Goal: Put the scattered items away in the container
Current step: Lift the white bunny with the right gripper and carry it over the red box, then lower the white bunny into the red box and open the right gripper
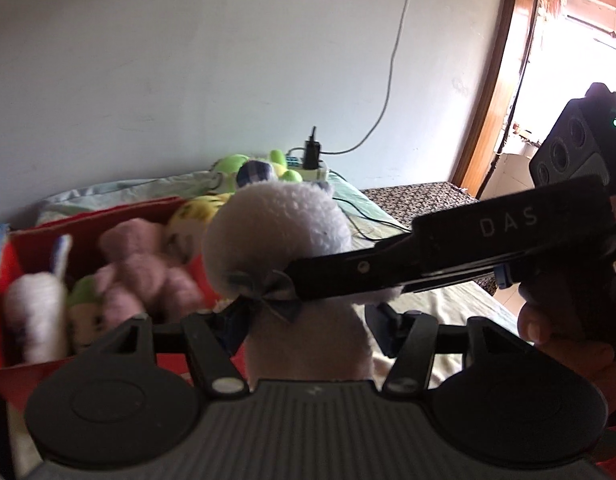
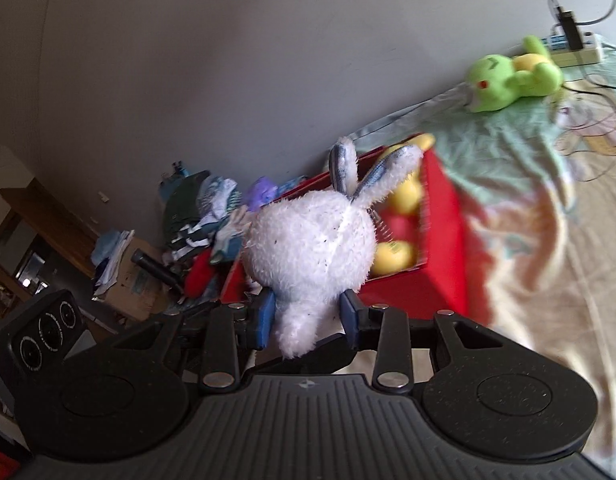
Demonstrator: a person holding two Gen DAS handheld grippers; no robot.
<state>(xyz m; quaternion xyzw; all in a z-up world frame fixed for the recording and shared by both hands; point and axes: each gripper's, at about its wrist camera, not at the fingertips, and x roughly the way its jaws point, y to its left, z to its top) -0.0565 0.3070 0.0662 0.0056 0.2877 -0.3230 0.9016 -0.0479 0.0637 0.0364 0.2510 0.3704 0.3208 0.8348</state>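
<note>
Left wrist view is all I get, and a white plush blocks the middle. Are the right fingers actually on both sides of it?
Observer: Yes. The right wrist view shows both blue fingers of the right gripper pinching the white plush bunny just below its head.
Operator: Which way is it facing?
Observer: Its two ears point toward the red box, straight ahead of that gripper.
Operator: Anything still loose?
Observer: A green plush lies on the bedsheet, apart from the box, beside a power strip.
</note>
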